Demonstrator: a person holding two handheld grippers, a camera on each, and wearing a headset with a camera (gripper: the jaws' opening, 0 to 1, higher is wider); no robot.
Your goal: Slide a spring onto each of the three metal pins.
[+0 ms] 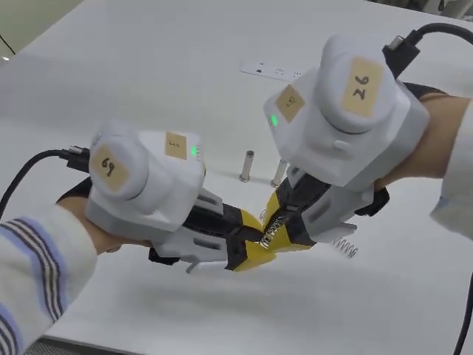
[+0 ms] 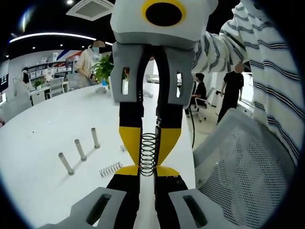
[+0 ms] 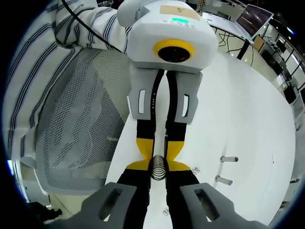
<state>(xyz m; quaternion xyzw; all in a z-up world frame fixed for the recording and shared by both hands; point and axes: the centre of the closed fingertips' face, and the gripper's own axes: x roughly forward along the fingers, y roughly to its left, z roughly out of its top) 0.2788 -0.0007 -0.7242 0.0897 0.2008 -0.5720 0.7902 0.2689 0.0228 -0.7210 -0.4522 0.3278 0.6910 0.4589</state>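
Both grippers meet nose to nose above the table, and a spring sits between them. The left gripper is clenched on the near end of the coil. The right gripper has its yellow tips pressed along the sides, so both appear to be grasping it at once. From where I stand this looks like a handover or a re-grip in mid-air, with the coil lying along the line from one gripper to the other.

All three pins stand upright in a short row and are bare, so I judge the task to be at its first spring. Next, one gripper has to let go. The other must then turn the coil so its open end faces down, centre it over a pin top and lower it straight. The bore looks narrow, so a small tilt could catch the coil on the pin's edge or knock the pin over.

A second spring lies flat on the table, just beside the nearest pin and between the pins and the grippers. It could be brushed on the way across. A mesh chair stands off the table's edge, a striped sleeve hangs above it, and other people are well away at the back of the room
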